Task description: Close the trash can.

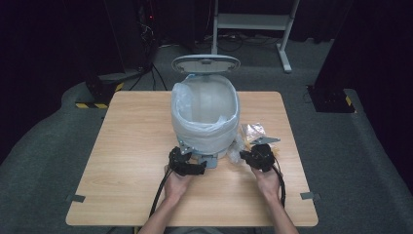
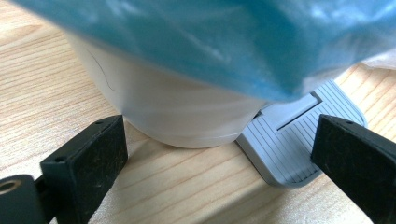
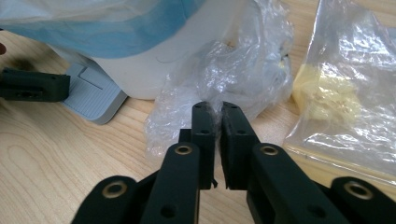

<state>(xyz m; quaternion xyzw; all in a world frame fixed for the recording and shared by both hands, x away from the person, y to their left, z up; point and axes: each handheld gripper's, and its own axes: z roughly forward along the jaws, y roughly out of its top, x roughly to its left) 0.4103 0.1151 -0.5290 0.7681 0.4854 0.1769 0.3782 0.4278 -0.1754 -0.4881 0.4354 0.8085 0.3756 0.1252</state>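
Forearms reach in from the near edge of a light wooden table (image 1: 126, 161). The left gripper (image 2: 219, 154) rests at the grey foot pedal (image 2: 294, 144) of a white pedal bin (image 1: 204, 117), jaws spread wide, grasping nothing. The right gripper (image 3: 217, 122) is clenched on a crumpled clear plastic wrapper (image 3: 224, 74) lying just right of the bin's base. To do this well, it probably helps to keep the pedal pressed so the lid (image 1: 206, 63) stays up, then lift the wrapper clear over the rim into the blue-tinted liner (image 1: 202, 105). A clear bag of yellowish pieces (image 3: 336, 93) lies farther right. Beyond the table are grey carpet (image 1: 341, 146) and a dark room.
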